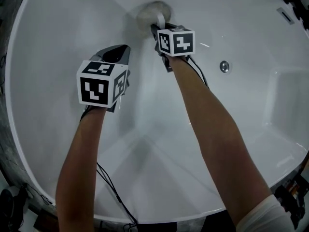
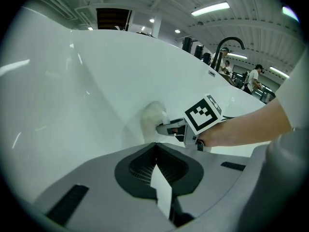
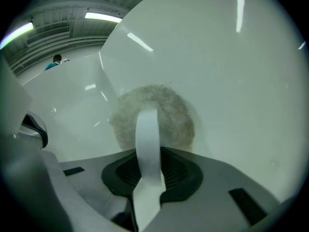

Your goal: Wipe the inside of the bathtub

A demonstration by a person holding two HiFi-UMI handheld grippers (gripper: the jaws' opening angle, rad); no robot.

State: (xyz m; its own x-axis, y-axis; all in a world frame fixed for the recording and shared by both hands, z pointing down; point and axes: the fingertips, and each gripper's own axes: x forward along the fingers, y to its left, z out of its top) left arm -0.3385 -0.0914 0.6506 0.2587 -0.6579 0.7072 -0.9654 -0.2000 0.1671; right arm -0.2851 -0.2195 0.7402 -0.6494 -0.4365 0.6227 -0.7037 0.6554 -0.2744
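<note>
Right fingers (image 3: pixel 186 178) tight on sponge strap (image 3: pixel 147 144)

Arms outstretched, left tool (image 1: pixel 123 50) seemingly closed, right tool (image 1: pixel 156 29) clamped

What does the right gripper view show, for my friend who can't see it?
The right gripper has its jaws shut on the white strap of a fluffy round pad, pressed against the shiny white bathtub wall.

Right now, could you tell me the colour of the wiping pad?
The pad is a fuzzy greyish beige, clearest in the right gripper view.
</note>
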